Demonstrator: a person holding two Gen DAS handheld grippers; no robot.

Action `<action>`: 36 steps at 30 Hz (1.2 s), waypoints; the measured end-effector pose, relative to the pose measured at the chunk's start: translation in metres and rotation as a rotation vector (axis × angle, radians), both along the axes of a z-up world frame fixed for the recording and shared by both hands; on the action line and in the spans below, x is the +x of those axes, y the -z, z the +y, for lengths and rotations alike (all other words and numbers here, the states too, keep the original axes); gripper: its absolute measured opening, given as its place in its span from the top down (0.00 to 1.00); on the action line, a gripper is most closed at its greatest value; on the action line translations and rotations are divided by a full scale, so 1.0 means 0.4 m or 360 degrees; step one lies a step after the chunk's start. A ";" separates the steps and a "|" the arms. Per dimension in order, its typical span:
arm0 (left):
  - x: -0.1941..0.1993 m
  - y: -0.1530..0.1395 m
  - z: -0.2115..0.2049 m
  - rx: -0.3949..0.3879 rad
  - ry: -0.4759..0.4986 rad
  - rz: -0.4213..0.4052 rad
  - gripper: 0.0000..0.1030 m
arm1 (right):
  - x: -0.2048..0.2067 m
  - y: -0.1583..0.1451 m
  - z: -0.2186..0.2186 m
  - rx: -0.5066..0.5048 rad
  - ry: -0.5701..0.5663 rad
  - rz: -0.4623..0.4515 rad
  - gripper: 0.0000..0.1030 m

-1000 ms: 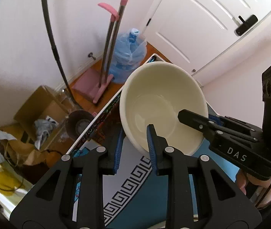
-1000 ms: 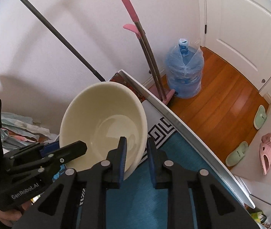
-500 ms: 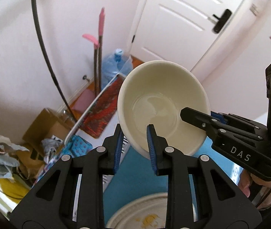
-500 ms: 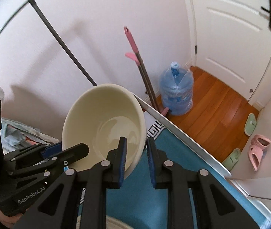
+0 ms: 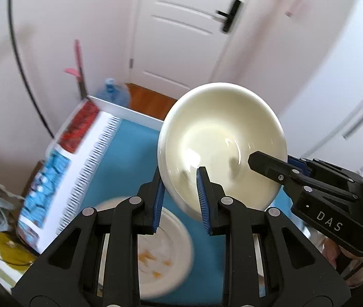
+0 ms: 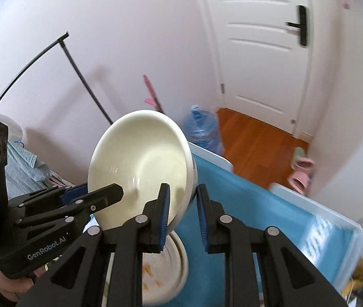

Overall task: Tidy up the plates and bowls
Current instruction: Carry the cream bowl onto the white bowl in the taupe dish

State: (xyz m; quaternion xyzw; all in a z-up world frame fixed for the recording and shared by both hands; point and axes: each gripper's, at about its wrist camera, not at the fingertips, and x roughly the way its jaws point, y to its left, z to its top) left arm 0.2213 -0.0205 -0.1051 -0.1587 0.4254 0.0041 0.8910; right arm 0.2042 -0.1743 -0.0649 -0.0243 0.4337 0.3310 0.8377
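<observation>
Left wrist view: left gripper (image 5: 180,194) pinches the near rim of a cream bowl (image 5: 222,140), held tilted in the air over a blue mat (image 5: 120,158); a stained plate (image 5: 166,250) lies below. Right wrist view: right gripper (image 6: 181,213) pinches the opposite rim — glossy, empty bowl (image 6: 140,163); only here, slippers (image 6: 300,171) show.
</observation>
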 end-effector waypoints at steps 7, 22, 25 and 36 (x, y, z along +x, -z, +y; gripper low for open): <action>-0.069 0.015 -0.209 -0.0045 0.0308 0.0047 0.79 | -0.132 0.006 -0.209 -0.0045 0.0267 0.0030 0.81; -0.109 0.183 -0.505 0.0029 0.0847 0.0305 0.79 | -0.285 0.185 -0.464 -0.0071 0.0795 0.0265 0.81; -0.115 0.220 -0.526 0.0095 0.0871 0.0354 0.79 | -0.295 0.232 -0.470 -0.0097 0.0801 0.0312 0.81; -0.087 0.287 -0.541 0.0238 0.0874 0.0435 0.79 | -0.278 0.305 -0.454 -0.0188 0.0742 0.0328 0.81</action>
